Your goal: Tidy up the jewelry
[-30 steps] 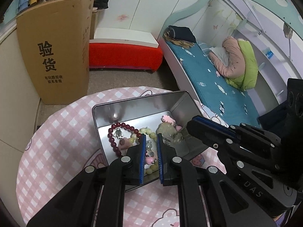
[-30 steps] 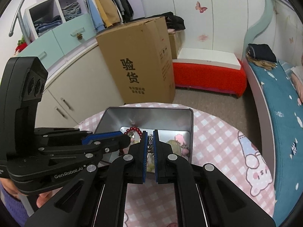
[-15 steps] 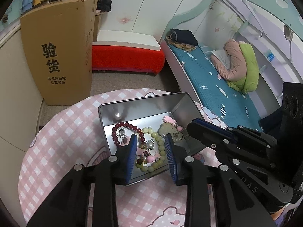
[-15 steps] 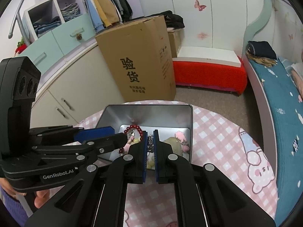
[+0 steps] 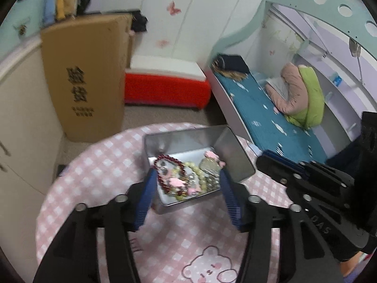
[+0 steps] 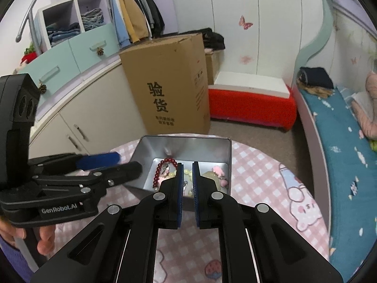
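An open silver tin point(image 5: 238, 155) point(image 6: 165, 143) stands on the pink checked table. It holds a dark red bead bracelet point(image 5: 165, 159) point(image 6: 158, 172), a pale green bead bracelet point(image 5: 195, 168), pink charms point(image 5: 175, 182) and a grey-green piece point(image 5: 208, 165). My left gripper point(image 5: 186, 188) is open and empty, its fingers wide apart at the tin's near edge. My right gripper point(image 6: 186, 184) is shut and empty, just above the tin's near rim. The right gripper also shows in the left wrist view point(image 5: 282, 167), right of the tin.
The round table point(image 5: 99, 165) has a pink checked cloth with bear prints. Behind it stand a tall cardboard box point(image 6: 165, 85), a red and white bench point(image 6: 249, 99), cupboards at the left and a bed point(image 5: 271, 118) at the right.
My left gripper has opened wide and pulled back from inside the tin to its near edge. The right gripper has stayed shut and nearly still.
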### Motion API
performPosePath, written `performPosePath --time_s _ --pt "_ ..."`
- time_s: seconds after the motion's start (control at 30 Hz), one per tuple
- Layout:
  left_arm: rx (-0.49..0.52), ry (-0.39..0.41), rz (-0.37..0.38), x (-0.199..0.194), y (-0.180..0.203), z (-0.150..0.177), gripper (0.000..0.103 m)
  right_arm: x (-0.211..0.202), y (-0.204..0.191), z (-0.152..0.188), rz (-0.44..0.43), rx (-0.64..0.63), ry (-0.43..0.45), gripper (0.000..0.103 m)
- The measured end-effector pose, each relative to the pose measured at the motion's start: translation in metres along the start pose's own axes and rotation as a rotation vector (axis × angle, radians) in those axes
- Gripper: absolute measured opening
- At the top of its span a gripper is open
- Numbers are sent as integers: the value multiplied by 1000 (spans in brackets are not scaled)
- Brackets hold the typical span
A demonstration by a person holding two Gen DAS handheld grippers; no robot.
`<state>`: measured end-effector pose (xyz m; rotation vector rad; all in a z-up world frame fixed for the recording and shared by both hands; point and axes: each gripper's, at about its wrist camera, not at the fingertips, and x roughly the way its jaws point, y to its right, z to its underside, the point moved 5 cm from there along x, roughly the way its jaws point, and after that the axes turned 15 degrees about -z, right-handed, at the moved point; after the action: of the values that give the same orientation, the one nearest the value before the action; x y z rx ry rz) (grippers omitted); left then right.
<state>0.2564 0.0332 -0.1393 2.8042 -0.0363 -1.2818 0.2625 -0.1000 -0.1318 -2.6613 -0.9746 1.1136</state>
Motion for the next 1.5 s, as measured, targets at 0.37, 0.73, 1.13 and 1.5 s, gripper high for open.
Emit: performPosePath --time_s 0.37,0.73,1.13,1.5 --pt "20 239 -196 -83 -14 23 79 -70 -42 24 68 -54 112 68" --pt "4 382 -233 -162 -7 54 92 -146 -89 48 127 -105 232 81" --pt "-5 505 -218 -229 -1 78 96 -204 -130 61 158 -147 346 84" --pt "-4 628 -289 -271 9 91 96 -237 -150 70 183 -174 421 86"
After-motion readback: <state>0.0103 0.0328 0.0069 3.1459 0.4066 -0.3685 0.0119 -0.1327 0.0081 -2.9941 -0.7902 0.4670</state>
